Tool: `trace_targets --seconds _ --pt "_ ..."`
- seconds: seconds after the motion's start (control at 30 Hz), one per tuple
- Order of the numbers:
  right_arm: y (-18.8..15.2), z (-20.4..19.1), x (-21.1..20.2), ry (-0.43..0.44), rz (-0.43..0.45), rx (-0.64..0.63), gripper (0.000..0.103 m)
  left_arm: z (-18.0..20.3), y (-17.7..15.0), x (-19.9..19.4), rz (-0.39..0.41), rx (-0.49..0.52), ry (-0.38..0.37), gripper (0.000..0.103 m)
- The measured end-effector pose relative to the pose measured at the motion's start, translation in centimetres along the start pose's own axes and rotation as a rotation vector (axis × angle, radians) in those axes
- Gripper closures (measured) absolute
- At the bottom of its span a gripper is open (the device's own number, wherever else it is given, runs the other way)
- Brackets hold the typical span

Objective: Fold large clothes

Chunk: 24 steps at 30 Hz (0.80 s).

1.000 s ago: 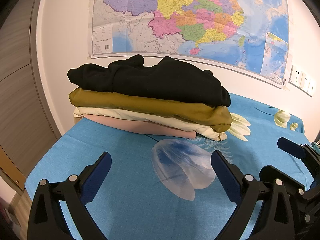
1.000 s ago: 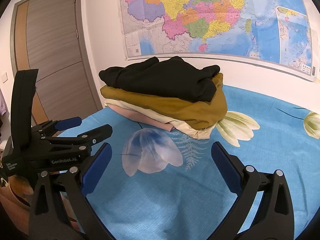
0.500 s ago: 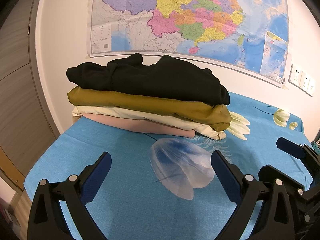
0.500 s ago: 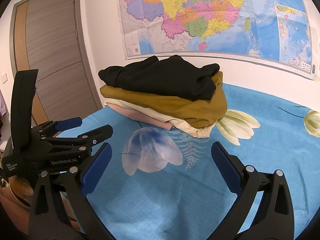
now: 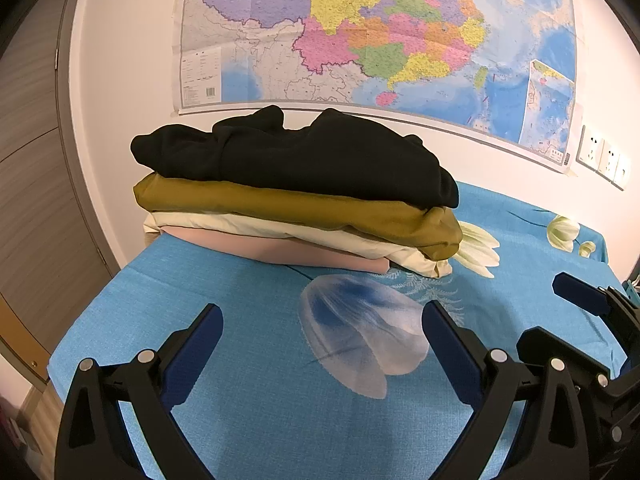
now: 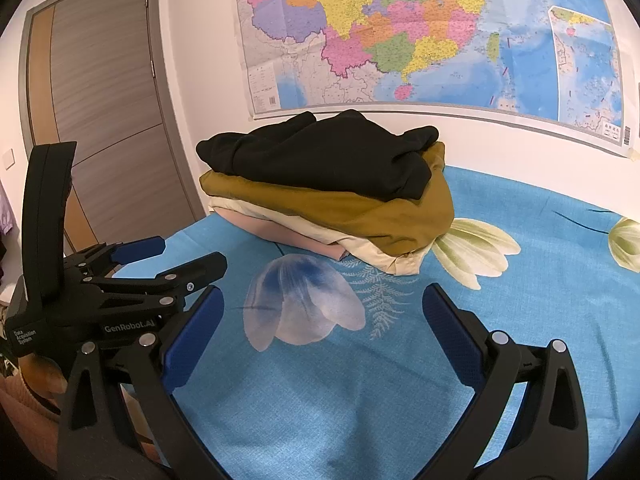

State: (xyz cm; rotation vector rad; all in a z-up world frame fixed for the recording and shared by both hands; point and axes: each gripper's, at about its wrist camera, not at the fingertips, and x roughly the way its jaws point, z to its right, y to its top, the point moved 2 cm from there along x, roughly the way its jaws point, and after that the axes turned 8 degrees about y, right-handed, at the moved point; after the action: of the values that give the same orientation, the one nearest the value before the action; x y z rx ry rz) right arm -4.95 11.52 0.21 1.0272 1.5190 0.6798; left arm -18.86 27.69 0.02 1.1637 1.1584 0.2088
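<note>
Both grippers, left [image 5: 322,330] and right [image 6: 322,322], jaws apart and empty as before, slightly nearer clothes stack [image 5: 296,192].

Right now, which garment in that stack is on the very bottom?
The pale pink garment lies lowest, directly on the blue bedsheet. Above it come the cream garment, the olive-mustard garment, and the black garment on top.
</note>
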Motion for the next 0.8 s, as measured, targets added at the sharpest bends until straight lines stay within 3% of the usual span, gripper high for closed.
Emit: trace_targets --seconds 0.8 --pt "0.05 0.04 0.2 -0.01 0.01 0.01 0.005 0.28 0.22 0.18 0.0 0.005 -0.004 0.007"
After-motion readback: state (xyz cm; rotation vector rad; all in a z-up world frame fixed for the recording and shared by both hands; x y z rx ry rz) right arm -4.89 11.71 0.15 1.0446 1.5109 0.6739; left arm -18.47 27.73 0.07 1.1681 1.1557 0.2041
